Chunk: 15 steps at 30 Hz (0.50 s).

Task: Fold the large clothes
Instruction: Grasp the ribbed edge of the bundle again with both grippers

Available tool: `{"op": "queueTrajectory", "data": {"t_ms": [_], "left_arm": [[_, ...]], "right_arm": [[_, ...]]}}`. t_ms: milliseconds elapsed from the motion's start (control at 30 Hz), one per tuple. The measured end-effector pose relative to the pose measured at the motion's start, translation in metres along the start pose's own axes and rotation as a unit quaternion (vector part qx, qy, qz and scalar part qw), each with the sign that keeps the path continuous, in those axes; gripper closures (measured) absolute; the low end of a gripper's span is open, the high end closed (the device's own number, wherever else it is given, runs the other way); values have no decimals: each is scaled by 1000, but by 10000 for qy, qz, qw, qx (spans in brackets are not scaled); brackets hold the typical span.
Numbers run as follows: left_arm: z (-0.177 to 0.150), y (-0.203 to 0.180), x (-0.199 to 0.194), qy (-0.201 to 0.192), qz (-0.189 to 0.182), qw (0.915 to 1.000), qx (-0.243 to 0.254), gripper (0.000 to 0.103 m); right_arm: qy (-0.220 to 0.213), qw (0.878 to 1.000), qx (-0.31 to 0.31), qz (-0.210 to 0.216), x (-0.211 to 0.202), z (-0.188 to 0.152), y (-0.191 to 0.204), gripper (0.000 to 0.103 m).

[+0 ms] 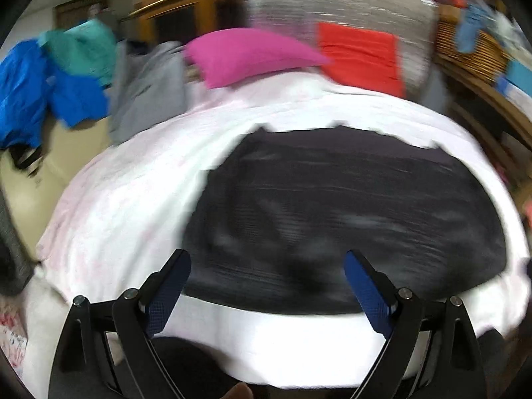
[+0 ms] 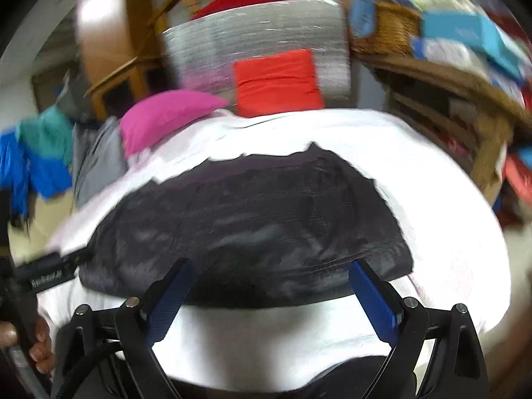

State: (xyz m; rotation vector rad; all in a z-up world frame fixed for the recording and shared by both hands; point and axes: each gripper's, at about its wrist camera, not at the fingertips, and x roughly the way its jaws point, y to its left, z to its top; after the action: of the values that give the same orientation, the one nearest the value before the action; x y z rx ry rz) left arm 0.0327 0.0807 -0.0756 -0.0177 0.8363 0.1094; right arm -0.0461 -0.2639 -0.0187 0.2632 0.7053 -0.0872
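The dark garment [image 1: 349, 219] is being seen spread on the white bed [image 1: 133, 199], long axis 9-to-3, its near hem at 12 o'clock just beyond the spread, empty left tool [image 1: 267, 267] and right tool [image 2: 271, 274], neither looking nearer, while the wicker basket [image 2: 385, 30] at 1 is being filled by blurry stuff.

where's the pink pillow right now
The pink pillow lies at the bed's far end, left of the red cushion, beyond the dark garment.

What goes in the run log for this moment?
left claw open | right claw open | dark garment flat on white bed, ungripped
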Motion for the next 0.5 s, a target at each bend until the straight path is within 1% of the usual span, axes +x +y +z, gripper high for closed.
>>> {"op": "queueTrajectory", "data": {"t_ms": [33,100,133,200,267,333,400,500], "left_arm": [[1,17,11,66,190,9997,-162,9],[-1,45,31,312,334,9980,-425,9],[-2,58,41,425,357,9969,-551,9],[-3,75,56,603,420,9951,-664,10],[-4,85,65,727,286,9941,-752,10],[-4,87,71,827,78,9932,-821,10],[-5,85,75,874,-121,9928,-810,10],[-3,78,80,880,-209,9937,-661,10]], "right_arm": [[9,9996,254,-101,5,3,-19,7],[63,9973,681,-264,16,8,-57,7],[133,9960,851,-252,24,10,-74,7],[342,9926,1162,-84,40,14,-99,7],[528,9893,1357,90,56,17,-117,7],[639,9872,1450,172,69,20,-128,7],[736,9872,1385,276,83,23,-129,7],[871,9899,1084,280,104,29,-125,7]]}}
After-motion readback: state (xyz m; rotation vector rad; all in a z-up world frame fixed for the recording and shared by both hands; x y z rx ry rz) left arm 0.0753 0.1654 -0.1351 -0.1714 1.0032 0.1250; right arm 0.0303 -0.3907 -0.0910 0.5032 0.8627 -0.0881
